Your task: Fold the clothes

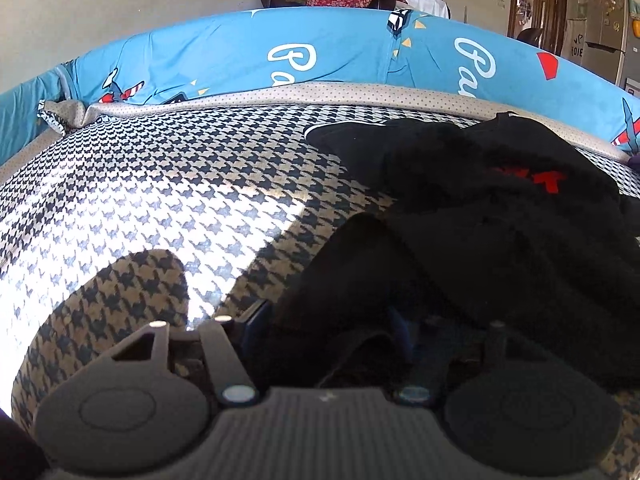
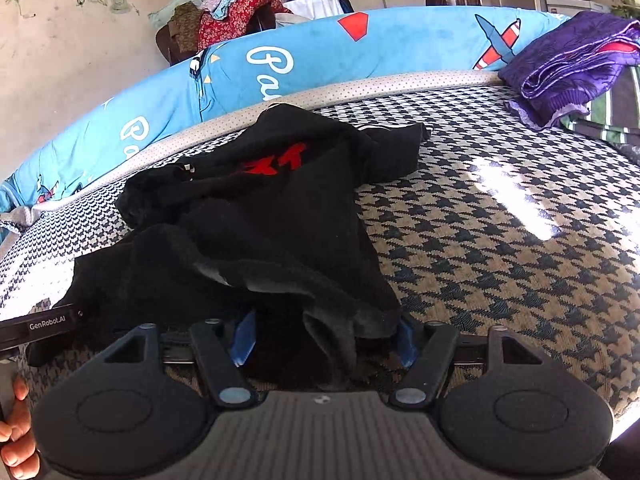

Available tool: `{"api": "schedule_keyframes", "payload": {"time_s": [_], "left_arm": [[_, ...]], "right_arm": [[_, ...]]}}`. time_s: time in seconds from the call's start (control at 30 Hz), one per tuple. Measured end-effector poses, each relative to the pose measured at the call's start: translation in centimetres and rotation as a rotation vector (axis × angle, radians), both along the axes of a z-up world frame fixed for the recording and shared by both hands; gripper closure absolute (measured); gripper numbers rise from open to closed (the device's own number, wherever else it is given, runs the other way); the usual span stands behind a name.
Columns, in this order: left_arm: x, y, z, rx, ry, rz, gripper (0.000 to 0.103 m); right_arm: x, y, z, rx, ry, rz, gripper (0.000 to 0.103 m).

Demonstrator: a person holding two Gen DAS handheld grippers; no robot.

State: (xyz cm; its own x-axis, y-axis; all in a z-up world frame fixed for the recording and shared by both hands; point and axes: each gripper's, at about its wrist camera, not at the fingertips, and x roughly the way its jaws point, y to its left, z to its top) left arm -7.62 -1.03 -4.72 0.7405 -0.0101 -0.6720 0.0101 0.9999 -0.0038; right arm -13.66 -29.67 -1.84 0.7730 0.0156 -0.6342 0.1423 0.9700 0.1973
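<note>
Both tools sit low over the near hem of a black garment point(image 2: 260, 220) that lies crumpled on a bed covered in houndstooth fabric point(image 2: 500, 260). On the right tool point(image 2: 326, 340) the blue fingers point(image 2: 244, 338) stand partly apart with a fold of black cloth bunched between them; the cloth drapes over the gap and hides the inner faces, so whether the pads actually press on it cannot be made out. The left tool point(image 1: 332, 344) is harder still to read: its fingers are lost in deep shadow and black fabric fills the space ahead of it, so I cannot tell if it grips the garment or merely stands over it.

From the right wrist view the left tool also shows at the left edge as a dark bar with white lettering, cut off by the frame, with the fingertips of a hand point(image 2: 16, 432) below it.

A red print point(image 2: 276, 164) on the garment is half buried in folds and cannot be read. Along the far side of the bed runs a blue cover with white script point(image 2: 280, 64), its words cut off. A folded purple cloth point(image 2: 568, 68) rests at the far right corner, with a striped item beneath it mostly hidden. Bright sun patches wash out parts of the houndstooth pattern.
</note>
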Motion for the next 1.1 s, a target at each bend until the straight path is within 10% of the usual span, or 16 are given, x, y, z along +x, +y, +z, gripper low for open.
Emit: {"api": "schedule_keyframes", "payload": {"time_s": [0.27, 1.0, 1.1], "left_arm": [[-1.1, -0.4, 0.4, 0.053, -0.016, -0.024, 0.07], [-5.2, 1.6, 1.7, 0.076, 0.002, 0.036, 0.072], [-5.6, 1.4, 1.6, 0.063, 0.014, 0.016, 0.072]], "right_arm": [[-0.4, 0.3, 0.5, -0.026, -0.021, 0.006, 0.082], [-4.9, -0.8, 3.8, -0.138, -0.147, -0.13, 0.086], [-5.0, -1.0, 3.9, -0.147, -0.133, -0.15, 0.072]]}}
